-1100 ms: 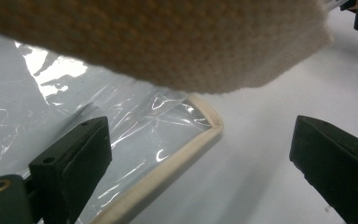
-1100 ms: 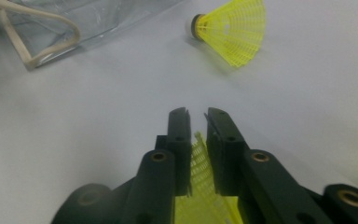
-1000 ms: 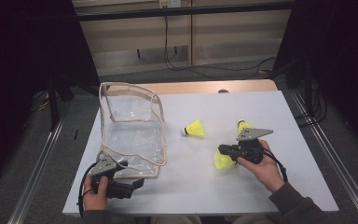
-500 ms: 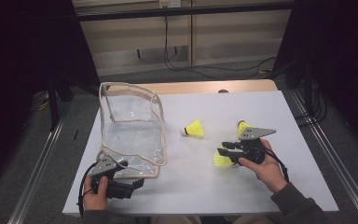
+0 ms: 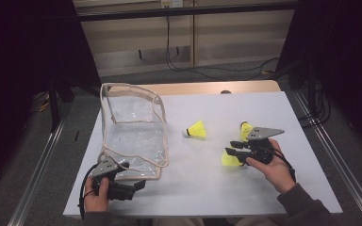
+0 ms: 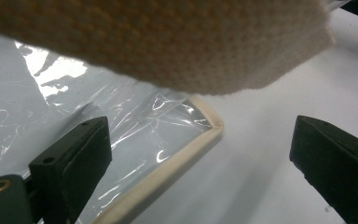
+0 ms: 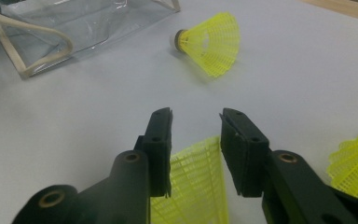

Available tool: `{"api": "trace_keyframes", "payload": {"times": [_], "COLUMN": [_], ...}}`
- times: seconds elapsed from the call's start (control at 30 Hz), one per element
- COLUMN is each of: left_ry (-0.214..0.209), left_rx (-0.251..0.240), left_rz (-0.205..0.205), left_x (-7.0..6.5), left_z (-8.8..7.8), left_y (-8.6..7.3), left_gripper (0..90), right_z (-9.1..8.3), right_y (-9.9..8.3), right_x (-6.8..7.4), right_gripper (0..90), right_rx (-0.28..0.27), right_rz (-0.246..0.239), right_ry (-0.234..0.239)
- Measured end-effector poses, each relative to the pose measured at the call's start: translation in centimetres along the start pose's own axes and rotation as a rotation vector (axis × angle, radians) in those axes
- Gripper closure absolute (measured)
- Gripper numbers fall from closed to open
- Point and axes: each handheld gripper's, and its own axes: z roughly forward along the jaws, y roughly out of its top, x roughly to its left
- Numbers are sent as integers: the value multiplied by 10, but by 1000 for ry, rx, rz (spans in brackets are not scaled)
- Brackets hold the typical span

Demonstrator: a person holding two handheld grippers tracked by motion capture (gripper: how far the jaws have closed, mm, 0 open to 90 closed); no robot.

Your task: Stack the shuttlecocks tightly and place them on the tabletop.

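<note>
Three yellow shuttlecocks lie on the white table. One shuttlecock [image 5: 197, 129] rests mid-table, and it is the far shuttlecock [image 7: 209, 42] in the right gripper view. A second shuttlecock [image 5: 246, 128] sits behind my right hand. My right gripper [image 5: 231, 148] hovers at the third shuttlecock [image 5: 229, 159]. Its jaws have just been opening. In the right gripper view the right gripper [image 7: 198, 119] stands open with the skirt of this shuttlecock [image 7: 198, 182] between the jaws, pads apart from it. My left gripper [image 5: 134, 175] is open at the near corner of the clear bag [image 5: 134, 136].
The clear bag [image 6: 121, 135] has cream piping, and a woven cream strap [image 6: 168, 42] hangs close to the left camera. Another shuttlecock [image 7: 354, 161] lies just right of the right jaw. Metal rails [image 5: 325, 155] run along both table sides.
The right gripper's jaws have spread apart around the yellow shuttlecock, and the hand has shifted slightly. The left gripper and the bag have stayed still.
</note>
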Motion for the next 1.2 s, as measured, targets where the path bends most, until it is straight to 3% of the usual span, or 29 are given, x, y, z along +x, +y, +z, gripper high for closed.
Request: {"api": "trace_keyframes", "payload": {"times": [0.13, 0.2, 0.3, 0.37, 0.7, 0.77, 0.9, 1.2], "left_ry": [0, 0, 3, 3, 3, 2, 3, 1], "left_rx": [-1, -1, 1, 2, 0, 0, 1, -2], "left_rz": [-1, -1, -2, -1, -1, -1, -2, -2], "left_x": [0, 0, 0, 0, 0, 0, 0, 0], "left_z": [0, 0, 0, 0, 0, 0, 0, 0], "left_y": [0, 0, 0, 0, 0, 0, 0, 0], "left_gripper": [54, 54, 54, 54, 54, 53, 53, 53], "right_z": [-3, -5, -6, -6, 8, 8, 3, -24], "right_y": [-1, -1, -1, 1, 7, 7, 4, -7], "right_x": [-3, -3, -2, 0, 20, 19, 11, -10], "right_gripper": [666, 770, 842, 868, 849, 839, 804, 718], "right_rx": [2, 7, 5, -14, -84, -68, -68, -39], "right_rz": [7, -3, -23, -29, -18, -31, -11, -26], "right_ry": [-3, -2, 1, 26, 125, 111, 78, -40]}}
